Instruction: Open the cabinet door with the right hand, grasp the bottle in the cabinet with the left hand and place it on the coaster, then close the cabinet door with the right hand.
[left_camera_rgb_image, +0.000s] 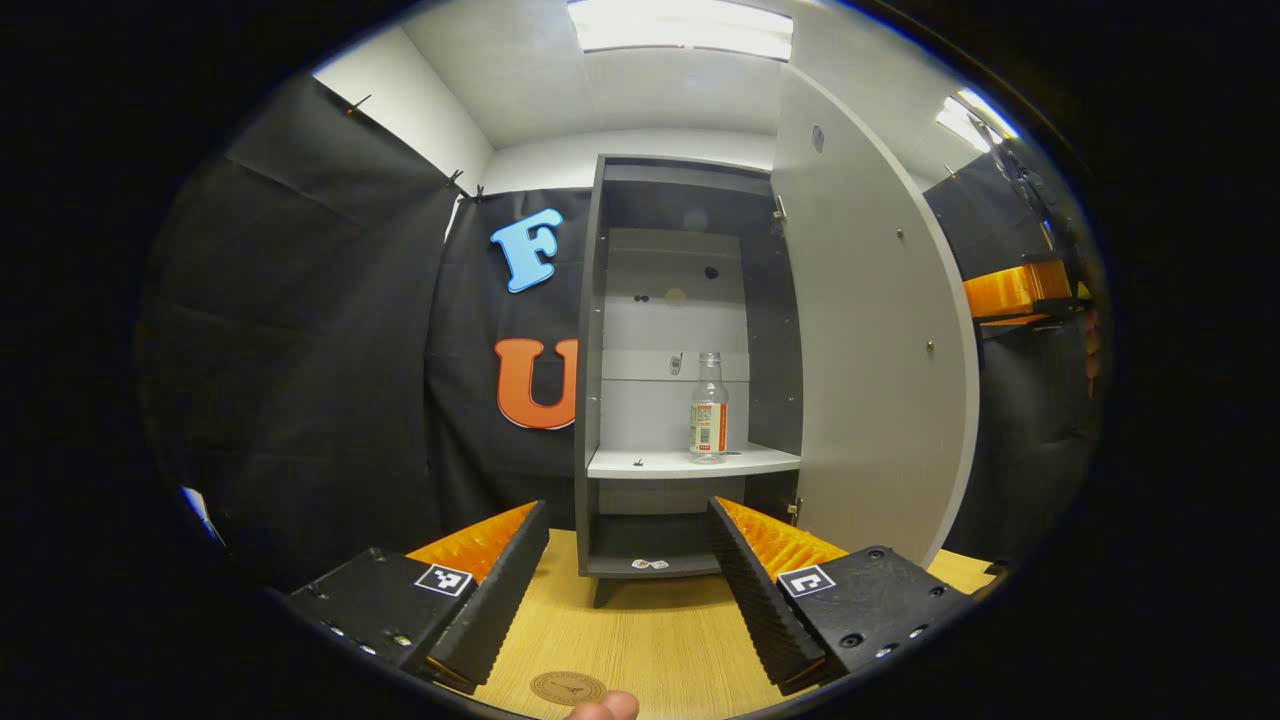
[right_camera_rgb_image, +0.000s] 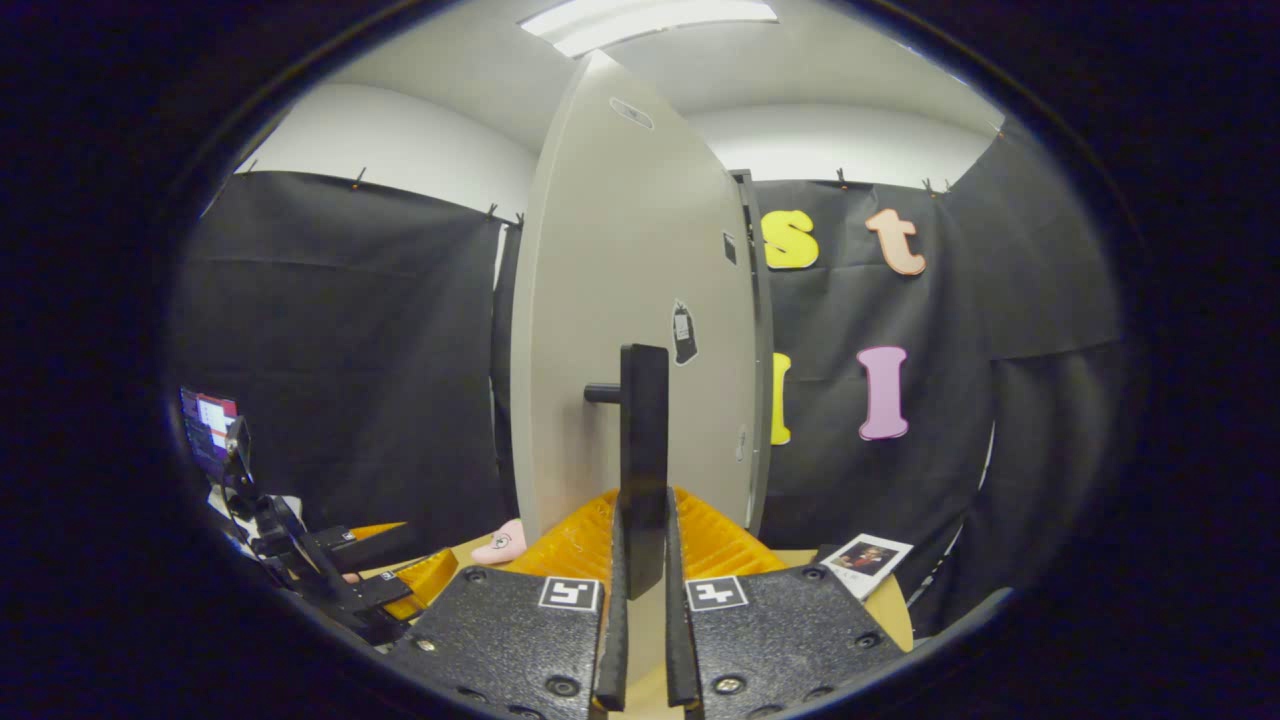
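Bottle (left_camera_rgb_image: 708, 407) on cabinet shelf (left_camera_rgb_image: 690, 462), beyond parted left jaws.

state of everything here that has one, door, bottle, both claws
cabinet door: swung open
door handle: gripped between the right claw's fingers
bottle: upright on the cabinet shelf, no cap, looks empty
coaster: bare on the table
left claw: open, holding nothing
right claw: shut on the handle

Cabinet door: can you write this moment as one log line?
cabinet door open | right gripper shut on handle | left gripper open | bottle on shelf
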